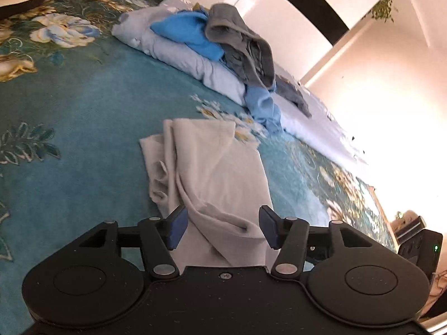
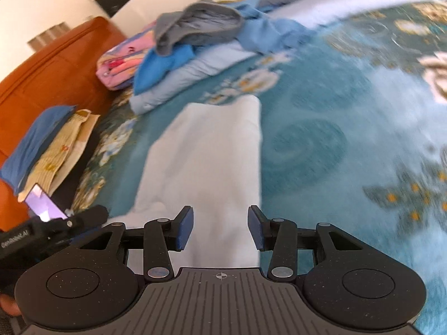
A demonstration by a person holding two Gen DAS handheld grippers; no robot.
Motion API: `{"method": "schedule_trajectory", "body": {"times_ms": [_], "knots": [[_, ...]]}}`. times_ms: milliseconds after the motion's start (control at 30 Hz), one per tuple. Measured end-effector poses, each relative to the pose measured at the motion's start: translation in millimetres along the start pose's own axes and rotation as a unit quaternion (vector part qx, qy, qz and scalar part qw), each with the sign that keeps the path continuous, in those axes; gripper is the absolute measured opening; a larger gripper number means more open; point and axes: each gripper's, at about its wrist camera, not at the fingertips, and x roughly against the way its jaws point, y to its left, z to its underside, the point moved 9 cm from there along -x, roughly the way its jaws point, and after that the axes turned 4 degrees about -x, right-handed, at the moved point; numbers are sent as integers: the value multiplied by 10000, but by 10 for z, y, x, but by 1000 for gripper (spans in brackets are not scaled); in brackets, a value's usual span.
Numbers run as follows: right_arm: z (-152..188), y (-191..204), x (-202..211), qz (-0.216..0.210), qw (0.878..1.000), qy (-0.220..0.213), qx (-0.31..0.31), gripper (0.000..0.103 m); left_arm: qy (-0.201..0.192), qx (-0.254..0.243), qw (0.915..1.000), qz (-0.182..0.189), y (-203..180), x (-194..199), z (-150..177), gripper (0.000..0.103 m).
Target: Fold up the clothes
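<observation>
The left tool [image 1: 222, 227] has its jaws standing apart, roughly half spread, over the near end of a folded pale grey garment [image 1: 212, 167]. A raised fold of that cloth lies between the blue pads [image 1: 178, 227], but neither pad presses on it, so the tool holds nothing. The right tool [image 2: 220, 227] is likewise apart, a little narrower, above the near end of the same garment [image 2: 209, 150], and its pads are clear of the cloth; this view is blurred.

The garment lies flat on the bed, on a teal flowered bedspread [image 1: 69, 117], folded into a long strip that runs away from both tools. Beyond its far end sits a pile of unfolded clothes: a grey garment [image 1: 240, 44] draped over a bright blue one [image 1: 187, 32], both on a folded light blue quilt [image 1: 178, 58]. Further off lies a folded pink patterned cloth [image 2: 123, 64]. At the left of the right wrist view a blue cushion [image 2: 36, 142] rests against an orange headboard [image 2: 56, 64].
</observation>
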Motion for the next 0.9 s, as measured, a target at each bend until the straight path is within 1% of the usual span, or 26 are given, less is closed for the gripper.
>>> {"method": "schedule_trajectory", "body": {"times_ms": [67,167,233,267,300,367,500,533,600,700,767,833,900], "knots": [[26,-31,5,11,10000,2,-36,41,200,191,9996,-16,8,-70,71,53],[35,-29,14,4,10000,-11,7,43,335,655,9972,102,48,-164,121,48],[32,-20,27,-16,10000,-20,28,44,364,936,9948,168,89,-207,128,33],[35,-19,41,-29,10000,-23,38,44,346,1049,9937,214,101,-207,127,20],[38,-16,56,-39,10000,-26,53,45,304,1126,9928,267,106,-198,122,13],[45,-19,82,-42,9999,-36,83,46,220,1186,9923,292,119,-176,109,2],[63,-66,147,-32,10000,-56,48,47,90,1257,9911,428,178,14,123,1],[75,-81,161,-27,10000,-50,57,47,74,1225,9917,393,223,84,148,1],[103,-114,174,-4,10000,-26,73,47,97,1201,9925,210,385,190,253,1],[164,-173,149,12,10000,63,1,47,306,1445,9890,-51,651,226,467,0],[211,-196,110,34,9999,145,-41,47,389,1535,9871,-220,748,215,557,0],[235,-189,97,27,9998,187,-18,47,361,1601,9862,-236,777,234,580,0],[227,-171,118,2,9999,159,33,49,240,1565,9873,-143,746,288,538,0]]}}
